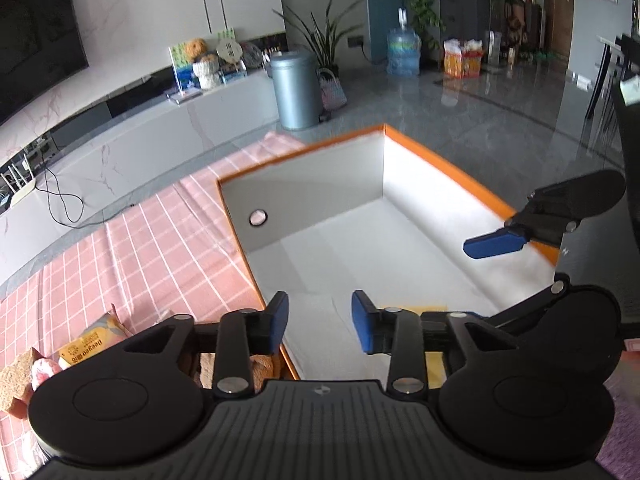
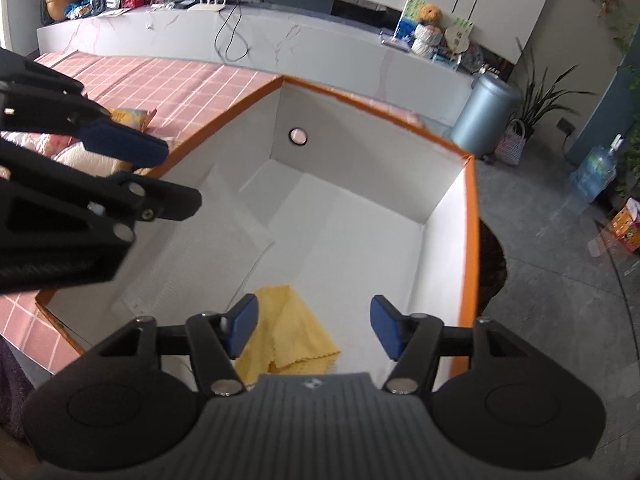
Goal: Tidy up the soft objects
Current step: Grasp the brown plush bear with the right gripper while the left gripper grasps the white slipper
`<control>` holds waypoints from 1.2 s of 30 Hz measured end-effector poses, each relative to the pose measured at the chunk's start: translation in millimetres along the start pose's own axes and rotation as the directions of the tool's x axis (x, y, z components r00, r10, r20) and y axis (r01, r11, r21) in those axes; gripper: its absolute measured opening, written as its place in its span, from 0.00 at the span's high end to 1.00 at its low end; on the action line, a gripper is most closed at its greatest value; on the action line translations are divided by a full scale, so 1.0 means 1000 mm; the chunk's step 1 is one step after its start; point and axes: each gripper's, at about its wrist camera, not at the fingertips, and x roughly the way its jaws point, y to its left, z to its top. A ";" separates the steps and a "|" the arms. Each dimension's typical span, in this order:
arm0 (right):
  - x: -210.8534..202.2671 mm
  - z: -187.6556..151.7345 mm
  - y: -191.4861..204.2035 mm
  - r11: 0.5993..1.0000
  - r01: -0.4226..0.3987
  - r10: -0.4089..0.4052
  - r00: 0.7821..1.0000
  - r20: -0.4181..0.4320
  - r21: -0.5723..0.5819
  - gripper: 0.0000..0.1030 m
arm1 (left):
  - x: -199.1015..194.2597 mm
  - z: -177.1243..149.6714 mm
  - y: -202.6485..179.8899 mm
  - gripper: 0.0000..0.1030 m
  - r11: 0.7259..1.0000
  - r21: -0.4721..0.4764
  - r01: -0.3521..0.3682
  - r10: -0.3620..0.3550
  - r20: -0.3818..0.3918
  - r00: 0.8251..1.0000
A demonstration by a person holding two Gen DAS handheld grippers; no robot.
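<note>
A white box with an orange rim (image 1: 440,160) (image 2: 474,240) stands on the pink checked tablecloth (image 1: 140,240). A yellow cloth (image 2: 288,332) lies on the box floor at its near end; a strip of the yellow cloth (image 1: 416,308) shows in the left wrist view. My right gripper (image 2: 314,330) is open and empty just above the cloth; one fingertip (image 1: 494,245) shows in the left wrist view. My left gripper (image 1: 320,322) is open and empty over the box's near left edge; it also shows in the right wrist view (image 2: 124,146). Soft items lie left of the box: a brown sponge (image 1: 14,384), a yellow packet (image 1: 90,344).
A grey bin (image 1: 296,92) and a water jug (image 1: 402,52) stand on the floor beyond the table. A low white cabinet (image 1: 140,136) runs along the wall. A dark chair (image 1: 628,160) is at the right. A yellow pouch (image 2: 128,116) and a cream soft item (image 2: 88,160) lie left of the box.
</note>
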 end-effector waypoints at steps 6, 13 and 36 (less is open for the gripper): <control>-0.024 0.002 0.002 0.999 0.052 -0.053 0.995 0.083 0.010 0.34 | -0.029 0.003 0.014 0.54 0.998 -0.054 0.035 -0.030 0.100 0.995; -0.058 0.007 0.016 1.000 -0.010 0.002 0.964 0.268 0.030 0.34 | -0.061 -0.007 0.049 0.54 0.985 -0.160 0.069 -0.037 0.196 0.980; 0.017 0.075 0.141 0.869 -0.265 0.281 0.959 -0.024 -0.418 0.22 | -0.040 -0.093 0.145 0.41 0.973 -0.223 -0.056 0.056 -0.006 0.998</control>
